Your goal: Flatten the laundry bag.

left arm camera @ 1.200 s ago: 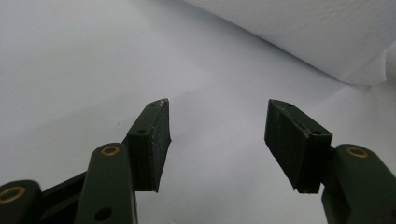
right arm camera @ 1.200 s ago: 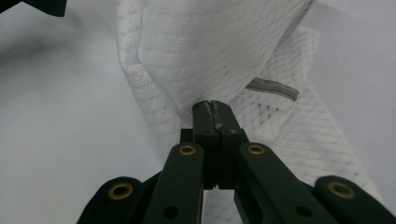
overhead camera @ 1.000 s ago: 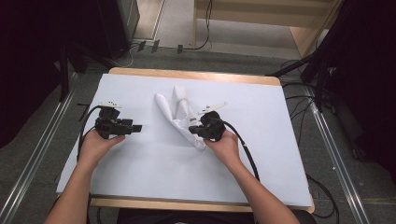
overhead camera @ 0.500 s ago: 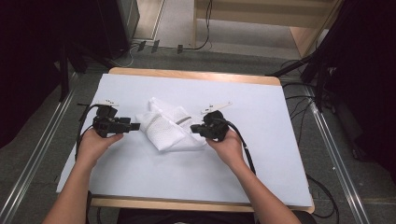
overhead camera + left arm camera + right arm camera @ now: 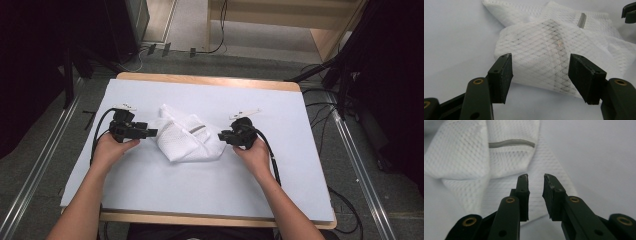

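Since a second ago, both hands have drawn apart and the one white mesh bag point(image 5: 187, 139) has gone from a bunched strip to a folded heap. Nearest, the left gripper point(image 5: 150, 133) sits just beside the bag's left edge, jaws spread wide, nothing pinched. The right gripper point(image 5: 223, 136) at the bag's right edge has just been opening, a narrow gap, nothing between. The bag lies mid-mat on the table point(image 5: 210, 82), long axis across, its single grey zip strip point(image 5: 197, 129) facing up.

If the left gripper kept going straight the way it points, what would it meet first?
Most likely the folded white mesh bag, lying directly ahead of the open left gripper; the gap to it is hard to judge.
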{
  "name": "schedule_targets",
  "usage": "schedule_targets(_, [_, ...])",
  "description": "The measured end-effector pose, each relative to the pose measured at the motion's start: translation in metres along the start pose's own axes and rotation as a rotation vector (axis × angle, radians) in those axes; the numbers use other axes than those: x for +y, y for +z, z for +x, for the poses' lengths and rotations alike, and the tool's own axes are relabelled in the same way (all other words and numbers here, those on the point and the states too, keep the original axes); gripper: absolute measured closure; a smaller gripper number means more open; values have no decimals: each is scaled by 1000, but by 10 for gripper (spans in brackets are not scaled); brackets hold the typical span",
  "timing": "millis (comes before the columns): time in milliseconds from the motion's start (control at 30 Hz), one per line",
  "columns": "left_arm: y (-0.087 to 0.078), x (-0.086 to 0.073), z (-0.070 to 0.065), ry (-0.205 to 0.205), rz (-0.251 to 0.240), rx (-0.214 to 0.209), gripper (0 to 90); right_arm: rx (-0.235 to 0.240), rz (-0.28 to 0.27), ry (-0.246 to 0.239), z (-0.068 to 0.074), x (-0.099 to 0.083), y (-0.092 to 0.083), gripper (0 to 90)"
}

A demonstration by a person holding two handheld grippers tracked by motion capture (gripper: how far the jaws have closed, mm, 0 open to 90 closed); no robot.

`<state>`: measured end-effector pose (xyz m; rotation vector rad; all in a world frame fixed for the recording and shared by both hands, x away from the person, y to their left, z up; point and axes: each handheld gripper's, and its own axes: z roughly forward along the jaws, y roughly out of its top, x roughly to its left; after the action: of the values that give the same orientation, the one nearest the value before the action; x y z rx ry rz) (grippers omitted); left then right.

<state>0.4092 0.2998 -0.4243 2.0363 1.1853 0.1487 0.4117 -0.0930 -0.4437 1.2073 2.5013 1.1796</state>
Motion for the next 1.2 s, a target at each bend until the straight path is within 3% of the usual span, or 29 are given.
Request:
schedule_targets(233, [4,11,14,-18,3,-5,379,-39,8,25,-21,-2,4,723])
schedule_targets(367, [9,16,19,-4,0,2,383,-50,12,10,-30,-1,10,674])
schedule_targets(500, [21,17,24,-4,4,-5,382,-59,1,29,-39,0,15,633])
schedule_targets(700, [34,14,24,7,78,-17,404,-49,35,25,-37,-3,22,627])
schedule_targets(733, [35,13,24,9,90,-18,425,-40,39,20,-34,-3,23,641])
schedule_targets(800, [36,13,22,-3,113,-10,522,-71,40,-17,-29,-3,24,692])
schedule_targets(867, [37,12,20,-3,144,-13,683,-84,58,-44,-24,-3,25,778])
schedule_targets(933, [38,11,18,5,163,-24,775,-87,65,-48,-22,-3,25,859])
schedule_targets(1033, [39,11,17,12,179,-31,899,-63,69,-26,-23,-3,24,893])
schedule_targets(1200, [35,13,16,18,169,-28,900,-84,69,-18,-26,-2,21,900])
